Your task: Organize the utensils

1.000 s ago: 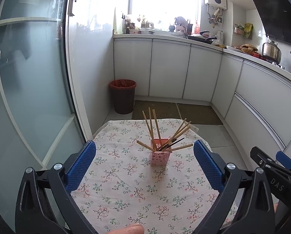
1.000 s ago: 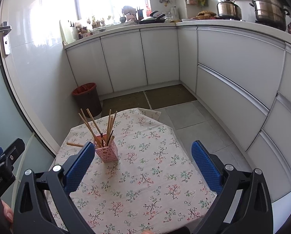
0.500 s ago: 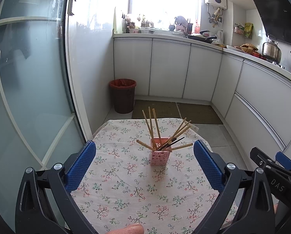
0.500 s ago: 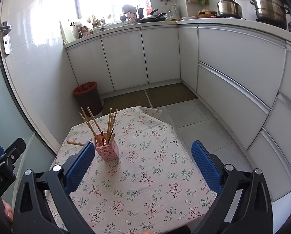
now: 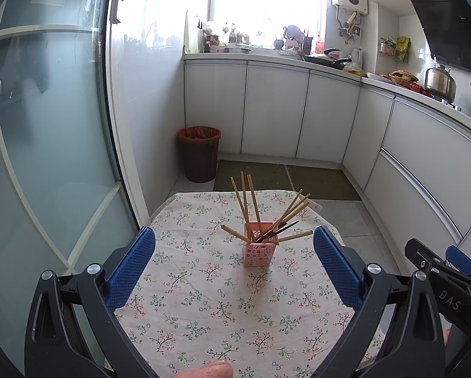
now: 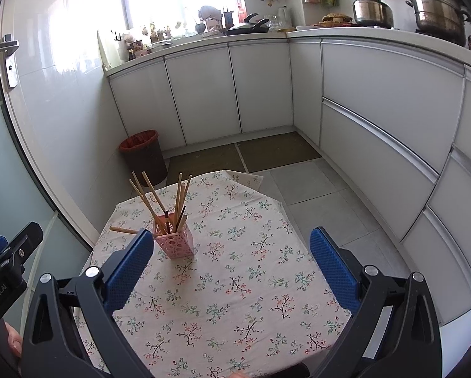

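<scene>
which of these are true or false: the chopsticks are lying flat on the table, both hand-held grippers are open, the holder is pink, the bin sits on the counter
1. The chopsticks lie flat on the table. False: they stand leaning in the holder.
2. The left hand-held gripper and right hand-held gripper are open. True.
3. The holder is pink. True.
4. The bin sits on the counter. False: it stands on the floor by the cabinets.
5. The floral tablecloth covers the table. True.

Both wrist views looking forward and down over the counter (image 5: 204, 299) toward the kitchen cabinets (image 6: 204, 94), left view from farther left, sharing the pink holder (image 5: 259, 252) at middle distance
</scene>
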{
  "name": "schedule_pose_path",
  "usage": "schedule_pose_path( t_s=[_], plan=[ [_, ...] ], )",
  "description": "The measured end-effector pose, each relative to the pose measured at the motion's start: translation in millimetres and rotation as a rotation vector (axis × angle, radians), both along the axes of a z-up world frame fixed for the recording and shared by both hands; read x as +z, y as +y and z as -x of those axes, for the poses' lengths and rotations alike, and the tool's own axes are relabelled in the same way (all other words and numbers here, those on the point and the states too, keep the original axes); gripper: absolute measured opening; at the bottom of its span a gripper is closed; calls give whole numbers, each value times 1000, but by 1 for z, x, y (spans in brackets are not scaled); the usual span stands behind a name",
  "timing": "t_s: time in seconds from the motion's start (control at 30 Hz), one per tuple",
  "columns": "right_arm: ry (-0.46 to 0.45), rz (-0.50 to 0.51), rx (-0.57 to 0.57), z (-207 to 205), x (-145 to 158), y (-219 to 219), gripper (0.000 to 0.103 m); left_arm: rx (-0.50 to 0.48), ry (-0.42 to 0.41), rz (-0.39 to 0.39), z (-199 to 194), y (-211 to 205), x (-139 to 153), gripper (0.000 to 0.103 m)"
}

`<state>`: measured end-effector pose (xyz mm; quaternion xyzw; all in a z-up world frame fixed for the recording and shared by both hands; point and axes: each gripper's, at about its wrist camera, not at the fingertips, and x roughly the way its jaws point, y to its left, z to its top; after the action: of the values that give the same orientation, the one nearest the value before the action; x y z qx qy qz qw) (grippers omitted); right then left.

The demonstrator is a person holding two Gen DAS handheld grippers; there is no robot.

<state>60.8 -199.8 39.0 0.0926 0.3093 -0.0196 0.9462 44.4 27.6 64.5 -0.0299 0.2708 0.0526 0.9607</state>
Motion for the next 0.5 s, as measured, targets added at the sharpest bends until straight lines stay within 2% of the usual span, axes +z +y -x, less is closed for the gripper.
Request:
schedule_pose_path(
  t_s=[0.5],
  plan=[
    [3,2,5,1,0,0,97,8,1,22,-1,0,-2,96]
  ],
)
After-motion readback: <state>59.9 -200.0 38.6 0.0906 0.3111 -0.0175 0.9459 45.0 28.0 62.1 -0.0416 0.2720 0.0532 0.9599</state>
